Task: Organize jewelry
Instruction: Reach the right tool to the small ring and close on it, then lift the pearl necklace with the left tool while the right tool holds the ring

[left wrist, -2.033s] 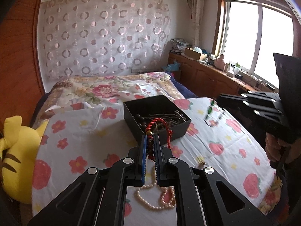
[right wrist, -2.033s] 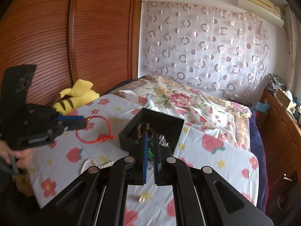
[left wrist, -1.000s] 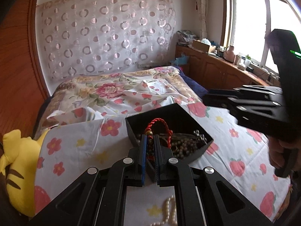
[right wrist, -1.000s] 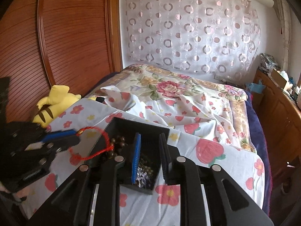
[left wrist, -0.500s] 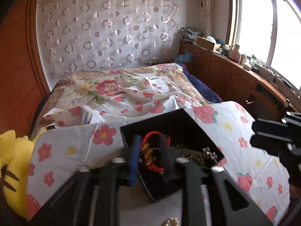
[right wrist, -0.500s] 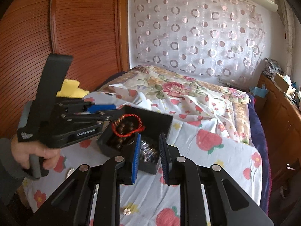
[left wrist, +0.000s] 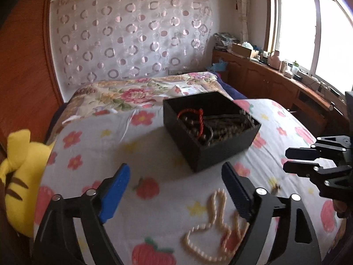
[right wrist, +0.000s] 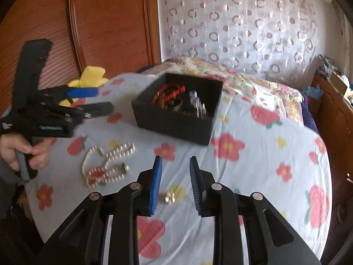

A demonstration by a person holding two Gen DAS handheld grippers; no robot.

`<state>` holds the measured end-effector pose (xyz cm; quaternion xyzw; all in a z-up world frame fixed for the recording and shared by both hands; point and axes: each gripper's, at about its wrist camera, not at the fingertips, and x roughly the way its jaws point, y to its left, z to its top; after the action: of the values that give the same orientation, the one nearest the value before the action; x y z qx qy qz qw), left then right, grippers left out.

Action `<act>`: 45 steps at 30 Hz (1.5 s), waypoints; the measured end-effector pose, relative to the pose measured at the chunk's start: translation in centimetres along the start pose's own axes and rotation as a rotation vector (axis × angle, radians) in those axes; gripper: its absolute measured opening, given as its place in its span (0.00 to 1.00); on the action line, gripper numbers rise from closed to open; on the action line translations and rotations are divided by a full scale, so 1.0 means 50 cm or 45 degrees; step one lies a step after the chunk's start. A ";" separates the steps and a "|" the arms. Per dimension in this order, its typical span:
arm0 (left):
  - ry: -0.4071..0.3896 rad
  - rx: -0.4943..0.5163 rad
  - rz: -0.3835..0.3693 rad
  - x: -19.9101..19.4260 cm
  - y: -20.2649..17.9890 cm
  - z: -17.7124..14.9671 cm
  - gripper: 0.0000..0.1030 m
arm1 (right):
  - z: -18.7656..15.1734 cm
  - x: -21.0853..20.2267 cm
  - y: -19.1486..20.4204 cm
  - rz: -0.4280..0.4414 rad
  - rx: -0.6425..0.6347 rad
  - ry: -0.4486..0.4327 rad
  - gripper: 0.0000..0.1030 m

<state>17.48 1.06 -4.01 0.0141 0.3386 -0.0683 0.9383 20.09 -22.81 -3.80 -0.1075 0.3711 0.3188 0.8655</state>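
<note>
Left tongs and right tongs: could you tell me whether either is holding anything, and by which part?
Nothing is held. The left tongs and right tongs are both open and empty; the red bracelet lies in the black box.

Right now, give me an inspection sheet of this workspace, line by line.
Surface: flower-print sheet spread over the bed.
Job's things: black box holds the red cord bracelet, dark beads and other pieces; pearl necklace lies loose on the sheet; a small gold piece lies in front of the right gripper.
Clutter: yellow plush toy at the bed's edge.
Grippers: left gripper open, empty, above the pearls; right gripper open, empty, above the gold piece.
Cables: nothing seen.
Surroundings: wooden wardrobe, patterned curtain, window, cluttered wooden counter.
</note>
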 end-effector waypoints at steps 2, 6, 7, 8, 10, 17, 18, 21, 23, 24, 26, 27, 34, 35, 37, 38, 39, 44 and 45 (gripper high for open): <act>-0.005 -0.015 0.003 -0.009 0.008 -0.014 0.86 | -0.012 0.005 -0.002 0.002 0.006 0.021 0.27; 0.016 -0.017 -0.023 -0.030 0.016 -0.049 0.86 | -0.032 0.018 0.000 0.018 0.010 0.082 0.28; 0.029 -0.012 -0.024 -0.031 0.016 -0.054 0.86 | -0.037 0.022 0.003 0.015 0.001 0.098 0.28; 0.038 -0.013 -0.024 -0.034 0.017 -0.063 0.86 | -0.040 0.026 0.005 0.019 -0.004 0.115 0.28; 0.058 -0.023 -0.041 -0.040 0.018 -0.081 0.86 | -0.047 0.035 0.014 0.020 -0.028 0.145 0.28; 0.095 -0.005 -0.053 -0.060 0.009 -0.125 0.86 | -0.053 0.051 0.033 -0.017 -0.082 0.167 0.28; 0.100 -0.002 -0.058 -0.060 0.008 -0.128 0.86 | -0.051 0.051 0.030 -0.017 -0.075 0.165 0.27; 0.131 0.013 -0.052 -0.056 0.007 -0.136 0.86 | -0.049 0.052 0.022 -0.035 -0.044 0.156 0.11; 0.136 0.017 -0.058 -0.054 0.007 -0.137 0.86 | -0.050 0.052 0.018 -0.021 -0.025 0.145 0.11; 0.136 0.021 -0.057 -0.054 0.006 -0.138 0.86 | -0.051 0.051 0.017 -0.020 -0.022 0.141 0.11; 0.138 0.024 -0.055 -0.053 0.004 -0.139 0.86 | -0.053 0.050 0.017 -0.014 -0.020 0.139 0.10; 0.139 0.028 -0.054 -0.053 0.003 -0.139 0.86 | -0.054 0.051 0.017 -0.014 -0.018 0.140 0.10; 0.148 0.026 -0.099 -0.053 -0.002 -0.135 0.59 | -0.052 0.052 0.019 -0.018 -0.013 0.140 0.10; 0.153 0.027 -0.104 -0.052 -0.004 -0.134 0.54 | -0.053 0.051 0.018 -0.014 -0.008 0.139 0.10; 0.163 0.027 -0.113 -0.048 -0.008 -0.129 0.39 | -0.053 0.049 0.016 -0.010 -0.003 0.139 0.10; 0.168 0.029 -0.116 -0.046 -0.011 -0.126 0.36 | -0.053 0.049 0.015 -0.011 -0.005 0.139 0.10; 0.170 0.035 -0.116 -0.044 -0.014 -0.122 0.33 | -0.053 0.049 0.015 -0.012 -0.006 0.139 0.10; 0.198 0.076 -0.090 -0.024 -0.028 -0.106 0.33 | -0.053 0.049 0.015 -0.012 -0.006 0.139 0.11; 0.216 0.088 -0.073 -0.016 -0.030 -0.104 0.33 | -0.053 0.049 0.015 -0.012 -0.006 0.138 0.11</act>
<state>13.39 0.03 -7.48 0.0426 0.4145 -0.1053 0.9029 19.36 -22.19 -7.35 -0.1286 0.4163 0.3091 0.8453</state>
